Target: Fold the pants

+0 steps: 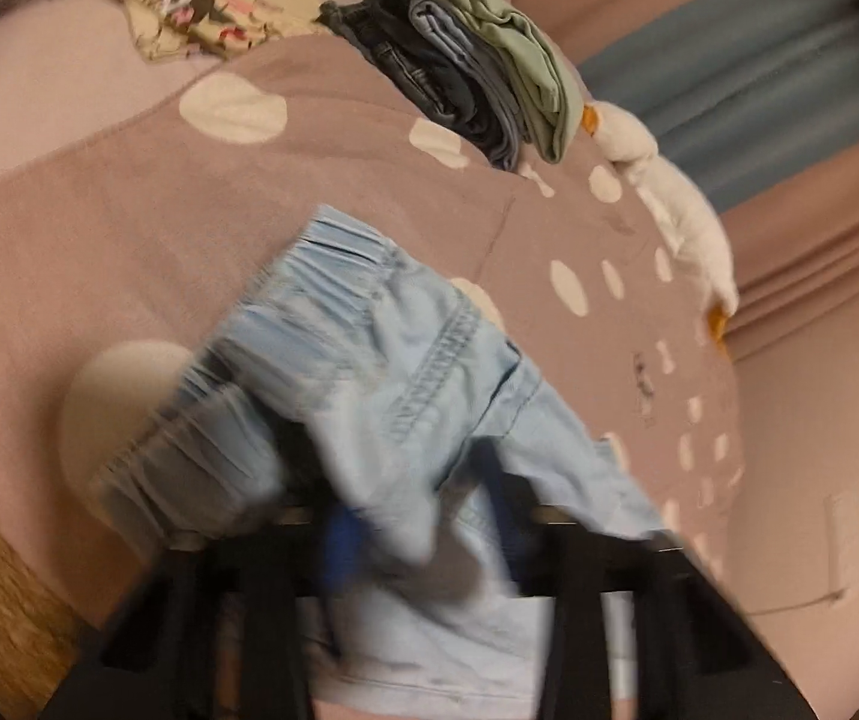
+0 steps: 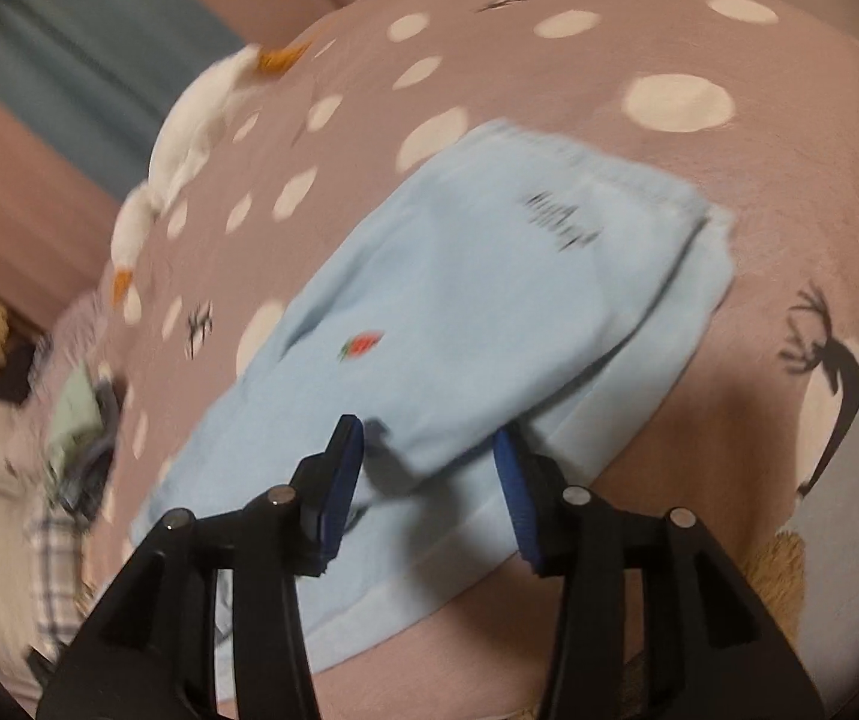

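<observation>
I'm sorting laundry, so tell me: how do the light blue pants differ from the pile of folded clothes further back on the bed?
The light blue pants are one pale garment; the pile of folded clothes holds several, dark denim under green. The pants lie loosely doubled, nearest the camera; the pile sits compact, further off. Both rest on the dotted bedspread.

Dotted mauve bedspread (image 2: pixel 549 72) under light-blue pants (image 2: pixel 459 300), folded clothes stack (image 1: pixel 465 72), white goose toy (image 1: pixel 675 204).

Pants (image 2: pixel 459 300) soft matt cloth; bedspread (image 2: pixel 609 60) matt cloth.
</observation>
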`<state>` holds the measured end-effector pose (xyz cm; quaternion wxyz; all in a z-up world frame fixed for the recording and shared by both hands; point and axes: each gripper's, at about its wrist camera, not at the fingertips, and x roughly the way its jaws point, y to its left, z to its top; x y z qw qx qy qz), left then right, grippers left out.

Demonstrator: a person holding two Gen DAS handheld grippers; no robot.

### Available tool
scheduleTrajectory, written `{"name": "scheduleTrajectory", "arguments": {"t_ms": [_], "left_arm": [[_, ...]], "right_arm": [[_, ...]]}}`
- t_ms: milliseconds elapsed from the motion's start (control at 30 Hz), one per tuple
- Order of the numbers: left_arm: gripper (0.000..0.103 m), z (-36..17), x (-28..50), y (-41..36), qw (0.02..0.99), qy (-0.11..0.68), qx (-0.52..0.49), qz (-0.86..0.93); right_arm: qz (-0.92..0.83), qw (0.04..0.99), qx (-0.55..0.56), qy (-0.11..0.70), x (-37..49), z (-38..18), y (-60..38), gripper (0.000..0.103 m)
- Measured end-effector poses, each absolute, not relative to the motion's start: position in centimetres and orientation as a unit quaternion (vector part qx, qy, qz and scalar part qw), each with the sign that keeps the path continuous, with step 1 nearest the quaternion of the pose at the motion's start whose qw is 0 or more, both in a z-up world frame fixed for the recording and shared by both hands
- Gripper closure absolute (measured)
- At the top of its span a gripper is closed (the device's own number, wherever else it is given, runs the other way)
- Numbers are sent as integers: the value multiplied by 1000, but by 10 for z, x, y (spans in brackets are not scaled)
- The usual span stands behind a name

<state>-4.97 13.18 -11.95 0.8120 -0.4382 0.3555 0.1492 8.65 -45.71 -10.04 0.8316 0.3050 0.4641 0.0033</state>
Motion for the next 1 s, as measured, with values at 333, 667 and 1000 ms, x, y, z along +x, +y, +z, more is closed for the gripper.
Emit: {"name": "scheduleTrajectory", "arguments": {"t_ms": [333, 667, 1000], "left_arm": [[94, -97, -25, 131, 837, 357, -394, 126], [94, -95, -58, 130, 803, 427, -400, 113], [94, -134, -61, 120, 769, 496, -375, 152]], "right_arm": [[5, 846, 284, 451, 143, -85, -469, 96], [-16, 867, 286, 408, 110, -54, -492, 96], [-87, 840, 275, 460, 92, -98, -509, 96]]}}
